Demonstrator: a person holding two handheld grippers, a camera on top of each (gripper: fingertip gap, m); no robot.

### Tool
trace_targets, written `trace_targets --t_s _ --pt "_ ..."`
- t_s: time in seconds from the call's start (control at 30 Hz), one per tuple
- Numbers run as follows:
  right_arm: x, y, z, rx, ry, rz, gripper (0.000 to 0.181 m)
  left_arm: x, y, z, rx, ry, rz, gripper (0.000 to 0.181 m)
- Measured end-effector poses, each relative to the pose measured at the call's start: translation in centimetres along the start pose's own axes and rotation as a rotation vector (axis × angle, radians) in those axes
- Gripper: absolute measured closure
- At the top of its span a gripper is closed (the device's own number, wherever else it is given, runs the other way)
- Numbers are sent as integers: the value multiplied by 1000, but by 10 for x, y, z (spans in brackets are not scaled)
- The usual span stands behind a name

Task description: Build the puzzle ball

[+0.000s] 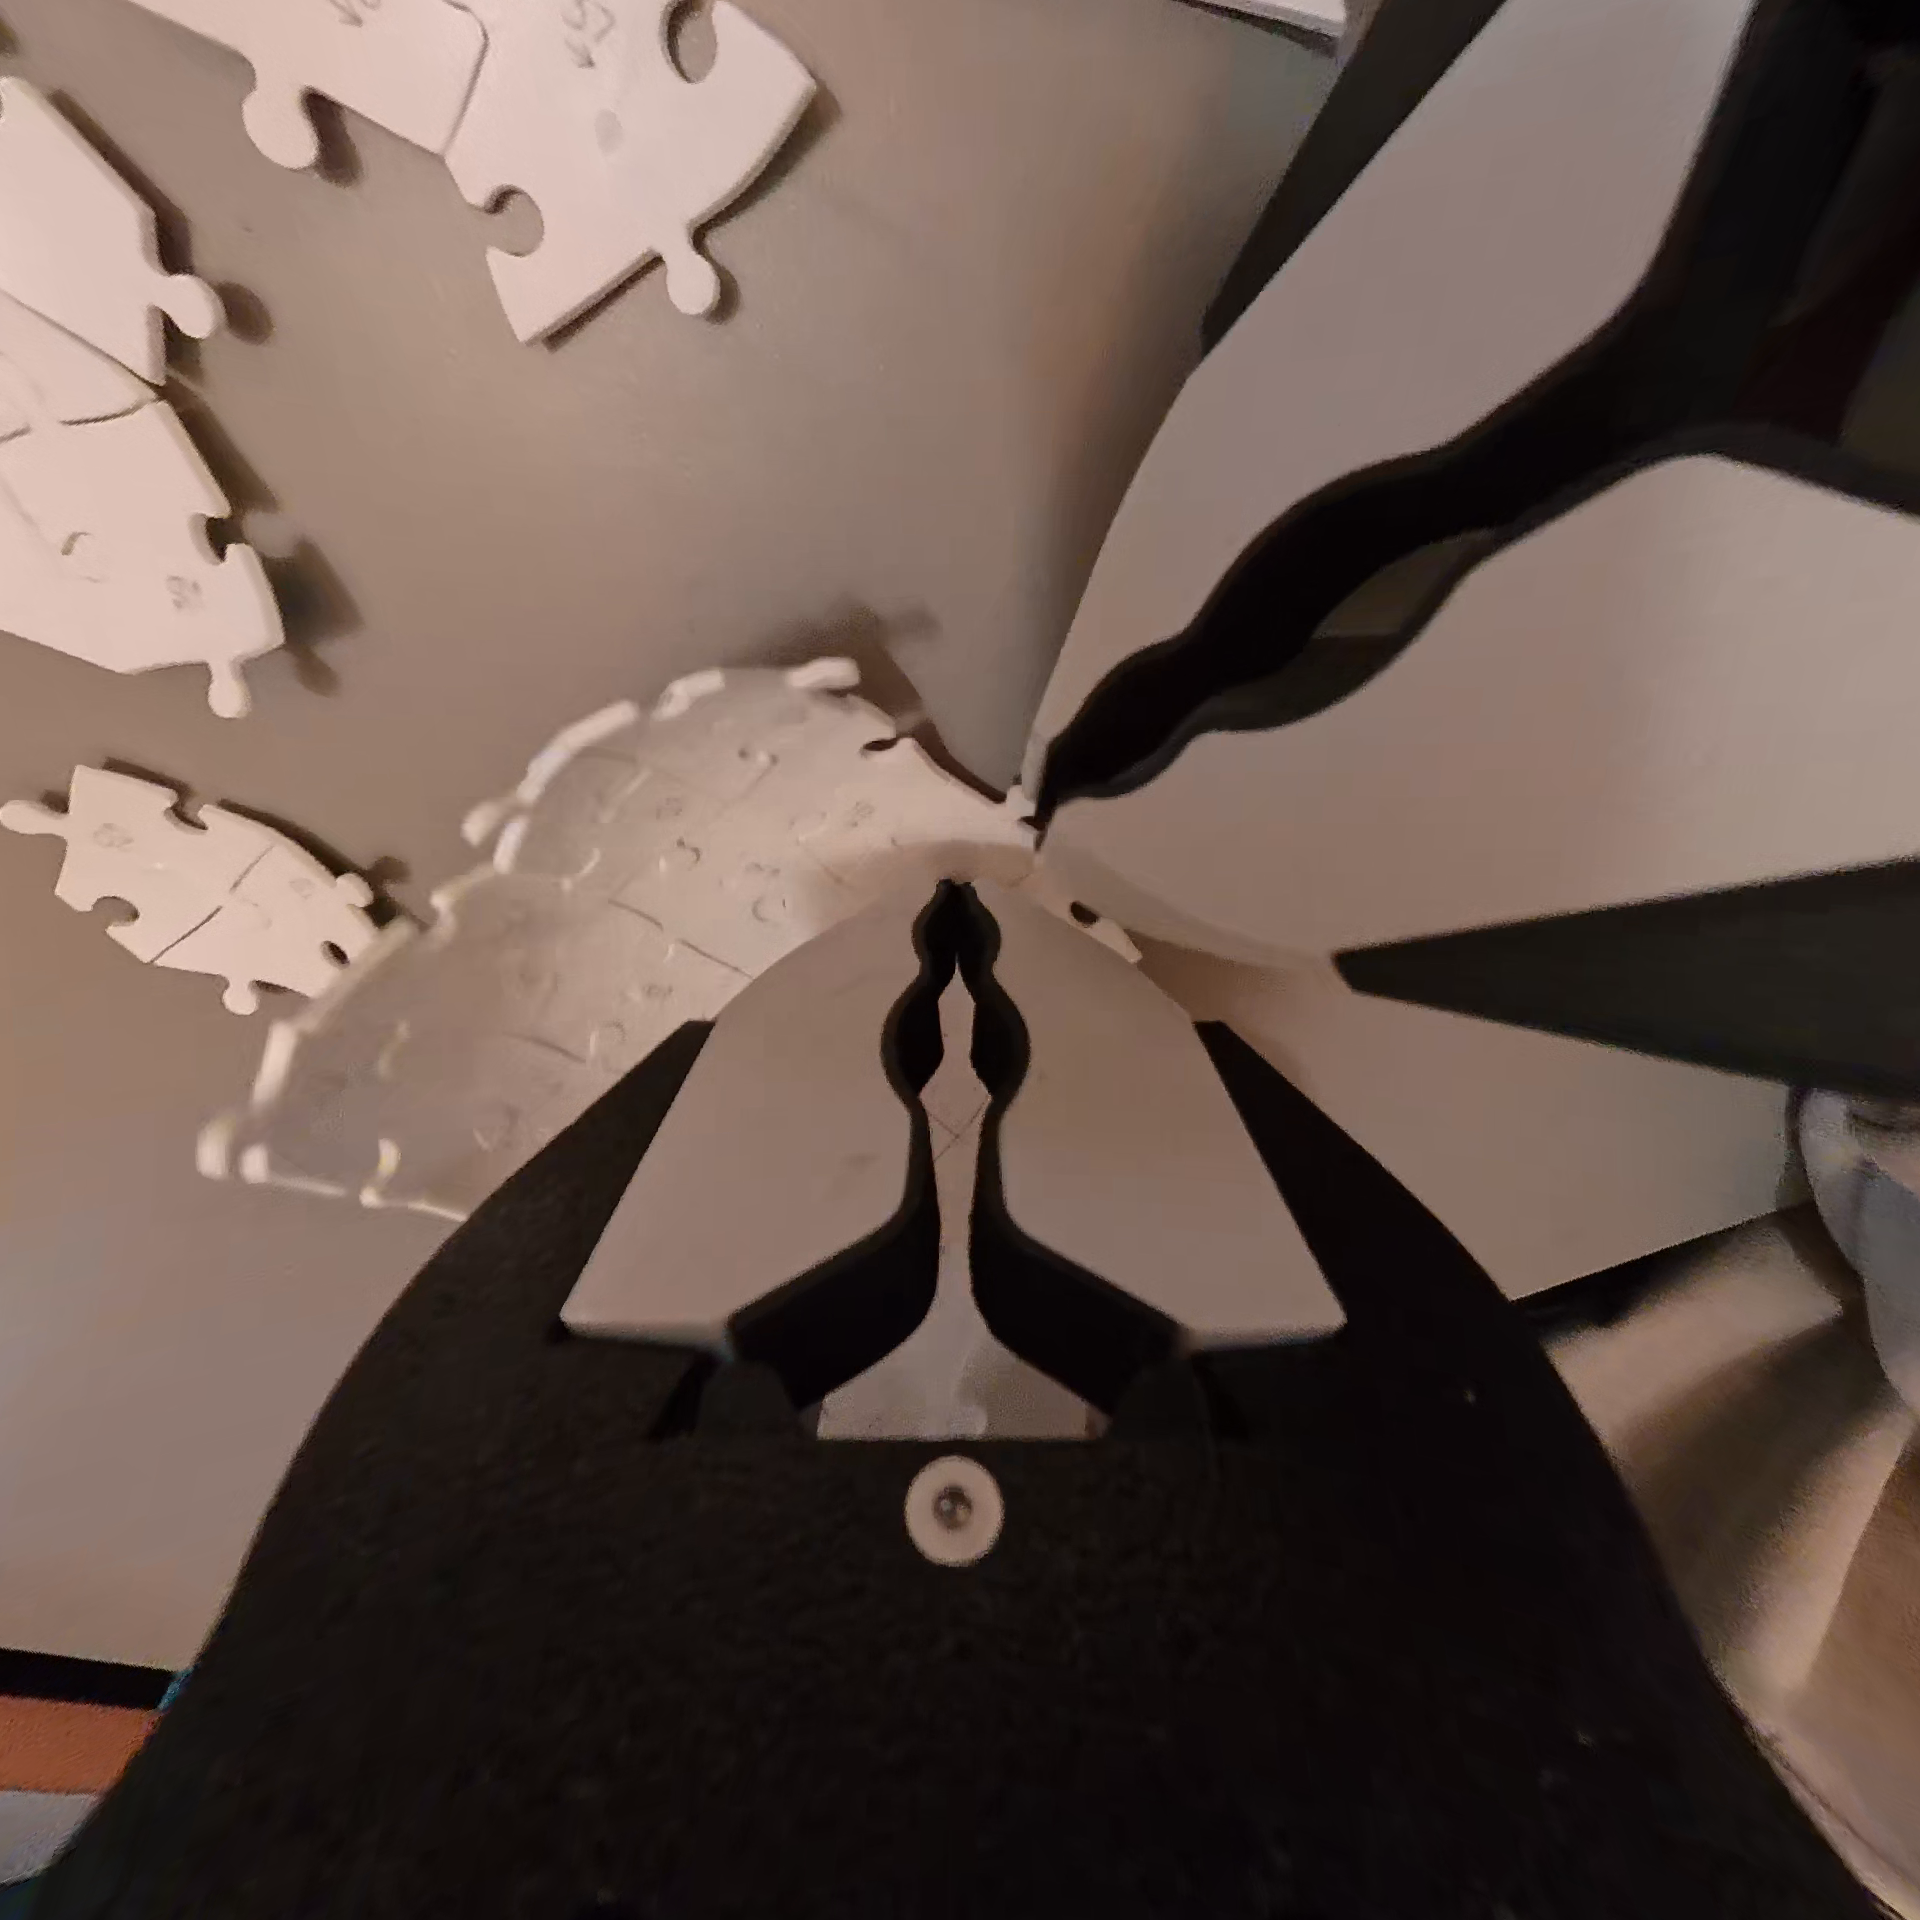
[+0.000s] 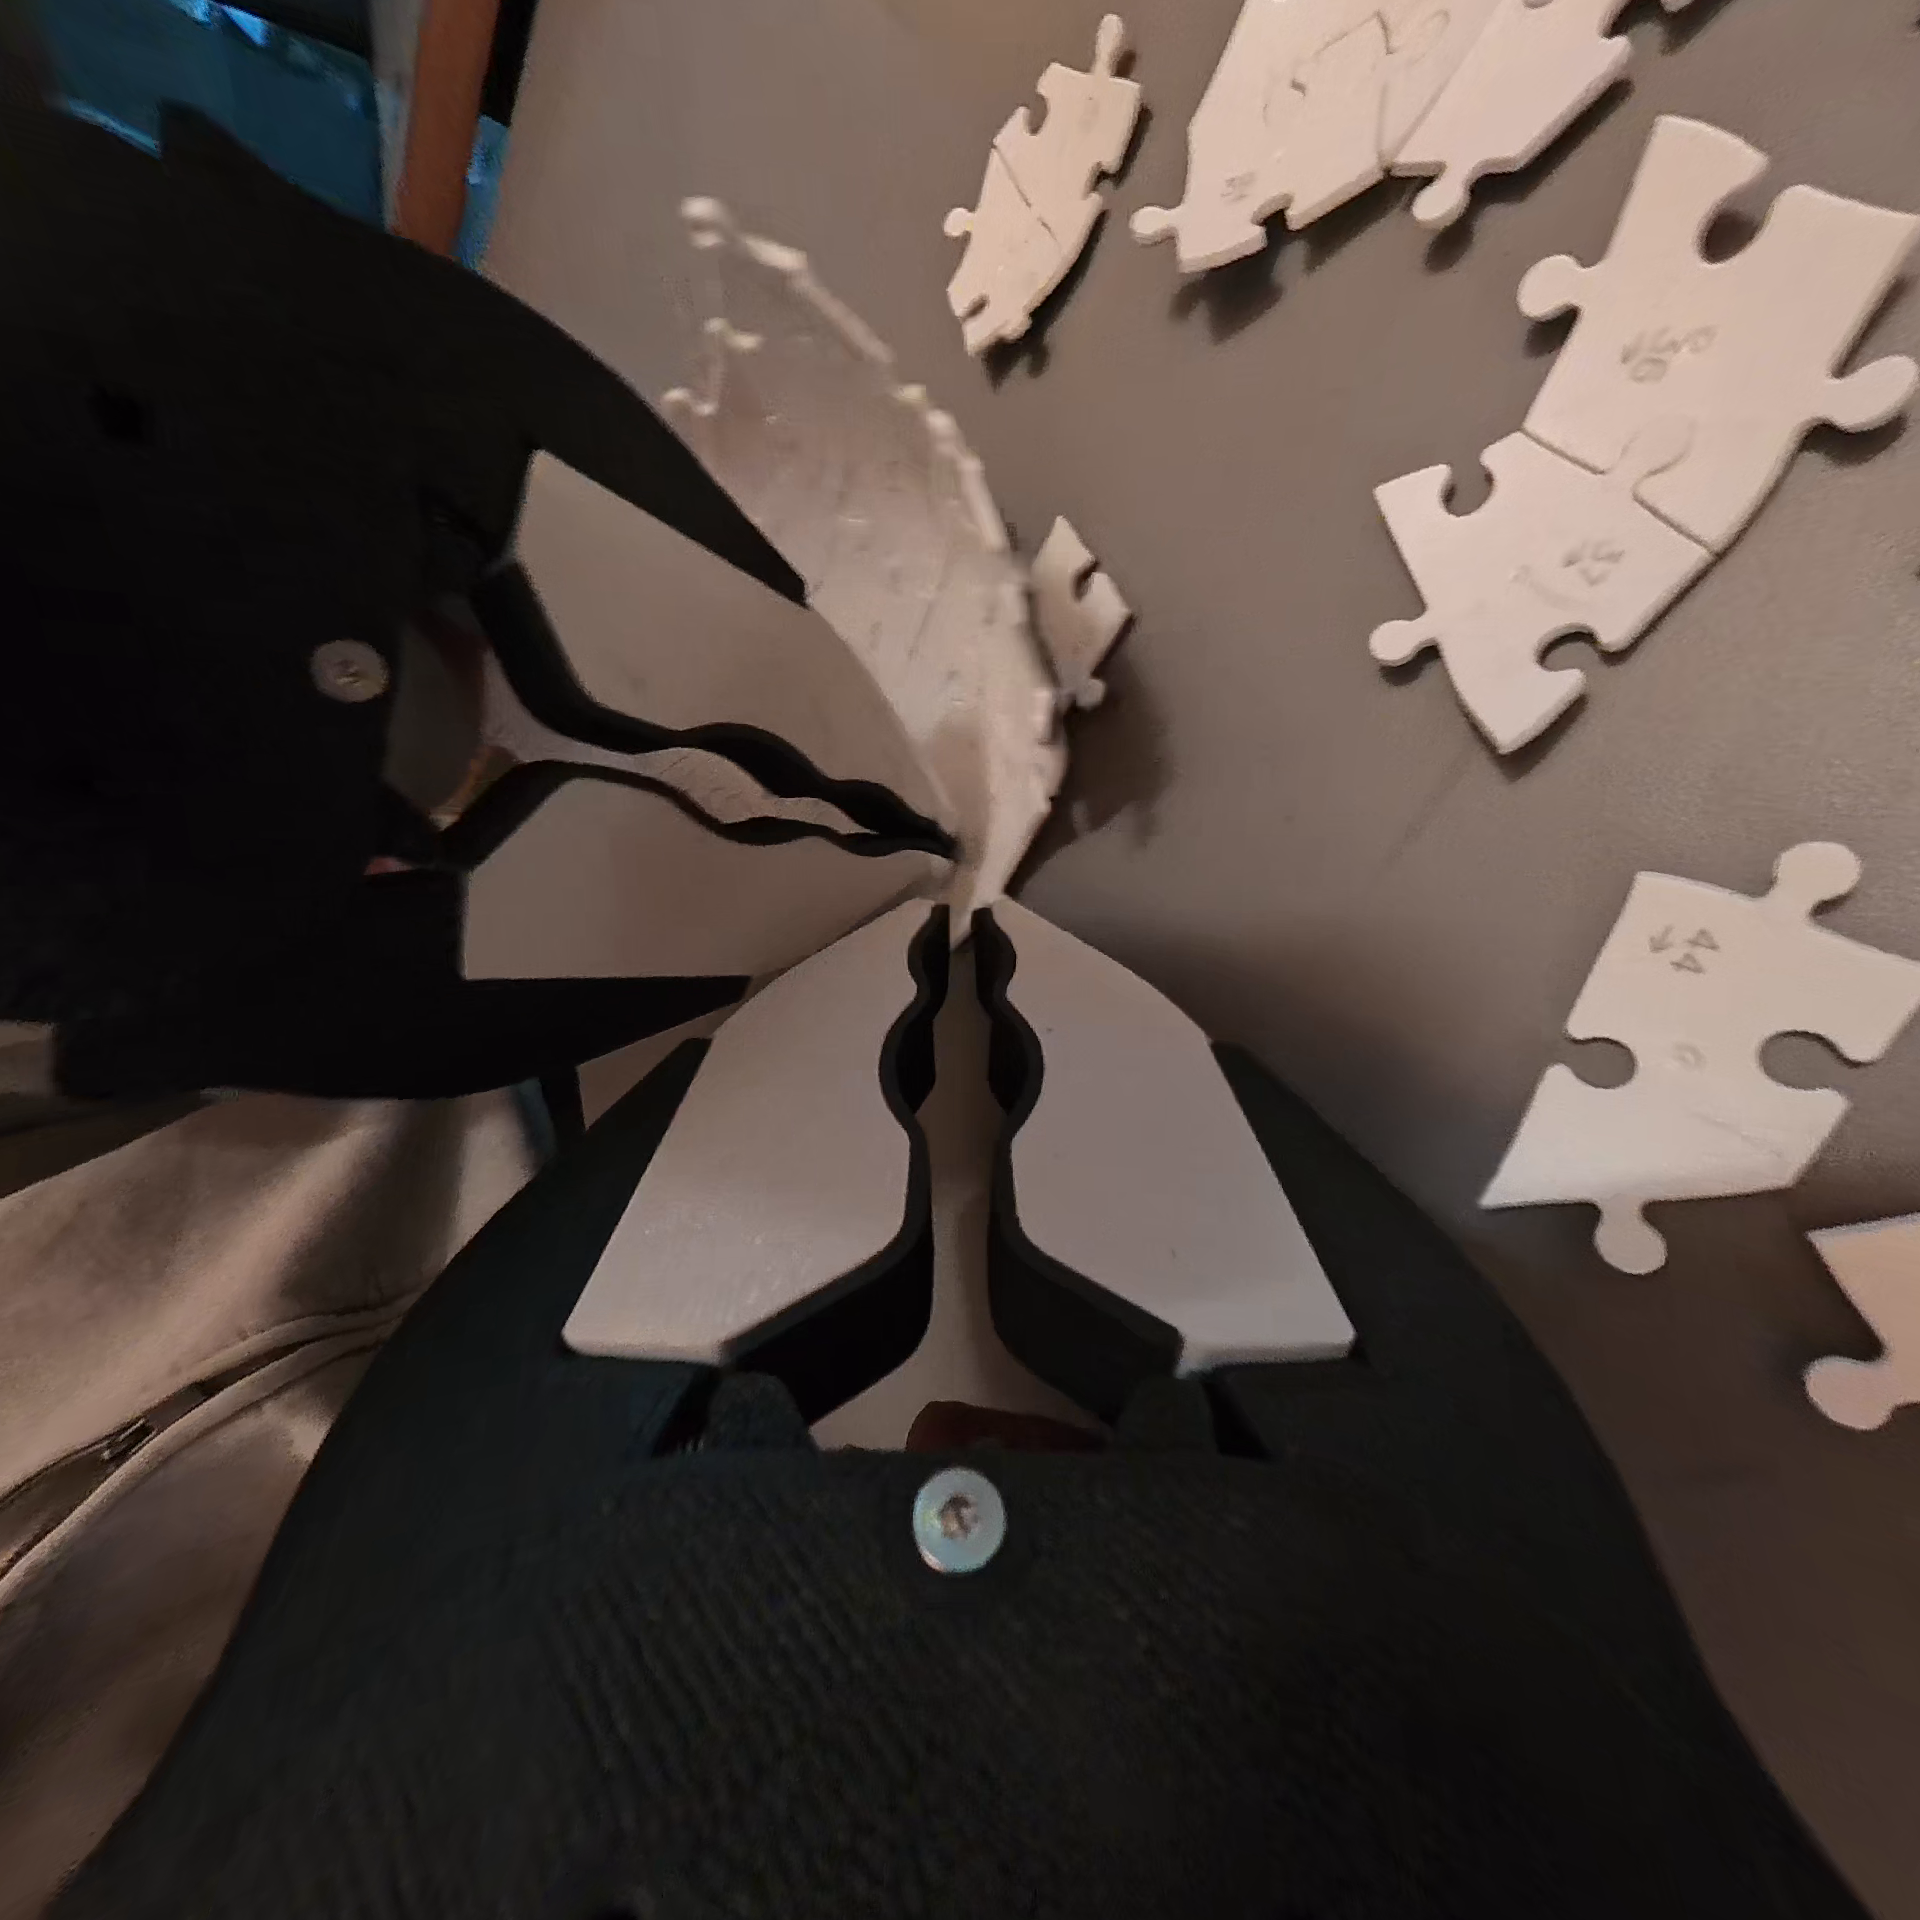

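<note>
A plain grey-brown table top [image 1: 582, 436] fills most of the scene. At its near edge, pale beige cloth [image 2: 208, 1299] with a zip shows, likely someone's clothing. Beyond the table's far corner stands a brownish-orange upright [image 2: 431, 125] with something blue [image 2: 208, 62] behind it, too blurred to identify.

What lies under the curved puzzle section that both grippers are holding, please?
Mostly bare grey table beneath the curved puzzle section; a two-piece cluster sits at its edge. Anything directly beneath is hidden.

puzzle pieces [image 2: 1548, 592]: white, matt, card-like | gripper bodies [image 2: 956, 1683]: black, coarse-grained plastic | screw [image 2: 958, 1523]: shiny metal | tabletop [image 1: 582, 488]: smooth, matt grey-brown
</note>
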State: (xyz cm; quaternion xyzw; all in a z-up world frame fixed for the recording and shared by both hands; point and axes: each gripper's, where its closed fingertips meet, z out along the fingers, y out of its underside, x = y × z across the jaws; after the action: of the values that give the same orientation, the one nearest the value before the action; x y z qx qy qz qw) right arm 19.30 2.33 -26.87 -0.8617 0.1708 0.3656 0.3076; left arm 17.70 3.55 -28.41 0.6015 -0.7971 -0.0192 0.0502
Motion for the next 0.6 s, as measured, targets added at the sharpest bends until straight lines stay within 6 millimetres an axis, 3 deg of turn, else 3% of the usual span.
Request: trace_targets --t_s 0.03,0.37,0.6 --pt "-3 0 -1 7 -10 -4 175 0 0 0 -1 0 3 181" --pt "-3 15 4 -2 38 -1 172 1 -3 -1 37 -8 -17 181" --pt "-7 10 -7 59 21 -15 167 3 -1 -15 127 -8 -17 181"
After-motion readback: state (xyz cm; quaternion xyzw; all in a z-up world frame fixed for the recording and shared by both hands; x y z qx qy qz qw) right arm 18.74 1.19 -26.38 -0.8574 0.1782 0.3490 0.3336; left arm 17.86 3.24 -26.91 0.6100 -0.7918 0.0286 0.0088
